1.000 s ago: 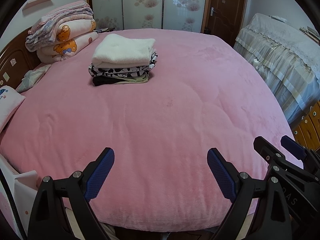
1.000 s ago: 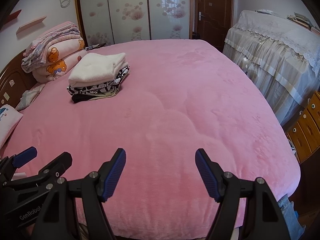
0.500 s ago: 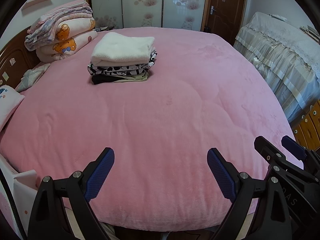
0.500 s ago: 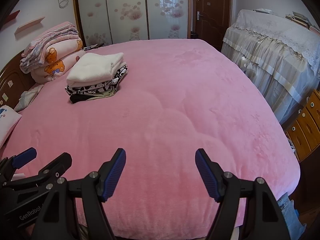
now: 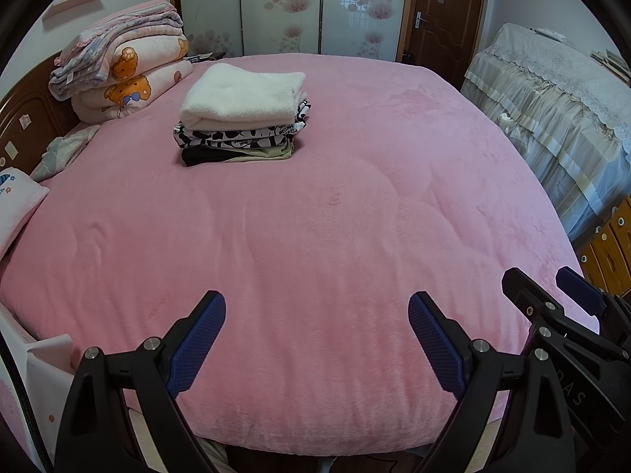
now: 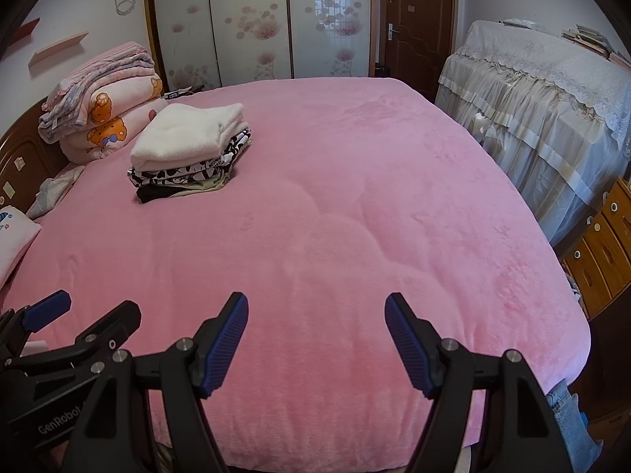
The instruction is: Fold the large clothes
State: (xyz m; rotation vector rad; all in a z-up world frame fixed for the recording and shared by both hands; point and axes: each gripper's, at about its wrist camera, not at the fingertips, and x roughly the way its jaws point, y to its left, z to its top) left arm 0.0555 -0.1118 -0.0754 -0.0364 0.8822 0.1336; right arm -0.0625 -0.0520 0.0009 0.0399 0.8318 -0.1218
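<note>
Both views have crept toward the folded stack on the bed; each hand-held gripper, left and right, gapes empty, so a careless reach could topple it.

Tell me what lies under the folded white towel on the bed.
Under the white towel lie black-and-white patterned clothes, then beige and black pieces. Their middles are covered, so the count is unclear.

Folded clothes stacked (white topmost)
</note>
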